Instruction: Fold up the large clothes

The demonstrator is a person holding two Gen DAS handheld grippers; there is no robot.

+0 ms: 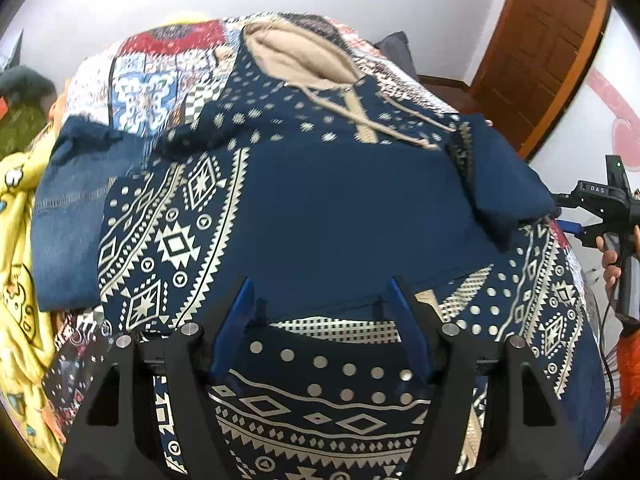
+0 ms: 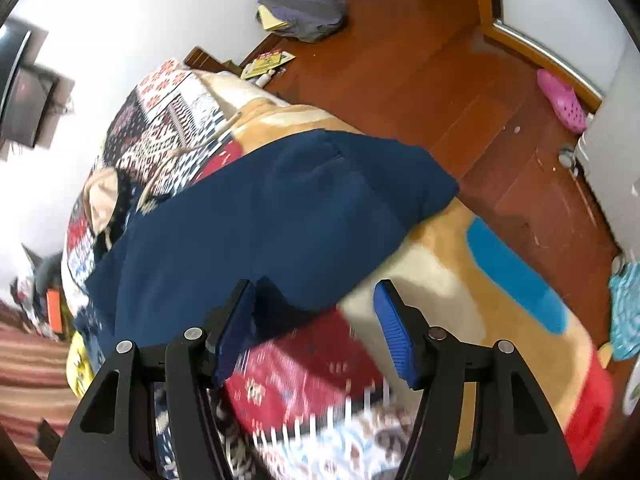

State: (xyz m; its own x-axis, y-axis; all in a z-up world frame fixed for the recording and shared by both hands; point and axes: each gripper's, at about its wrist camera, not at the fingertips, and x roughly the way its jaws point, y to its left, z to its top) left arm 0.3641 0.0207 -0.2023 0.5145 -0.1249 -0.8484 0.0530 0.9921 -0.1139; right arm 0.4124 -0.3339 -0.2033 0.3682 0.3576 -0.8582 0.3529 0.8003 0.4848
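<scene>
A navy hoodie (image 1: 328, 208) with white geometric patterns lies flat on the bed, its tan-lined hood (image 1: 296, 60) at the far end. My left gripper (image 1: 320, 284) hovers open over the hoodie's near hem, with cloth below the jaws but not pinched. The hoodie's plain navy sleeve (image 2: 280, 208) is folded across the body. In the right wrist view its end lies close to the left pad of my right gripper (image 2: 316, 286), which stands open and presses on nothing. The right gripper (image 1: 576, 224) also shows at the bed's right edge, held by a hand.
A patchwork quilt (image 2: 304, 376) covers the bed. Blue jeans (image 1: 68, 216) and yellow cloth (image 1: 16, 240) lie left of the hoodie. A tan blanket (image 2: 460, 280) hangs over the bed's side. The wooden floor (image 2: 440, 80) holds a grey bag (image 2: 300, 8) and a pink shoe (image 2: 560, 100).
</scene>
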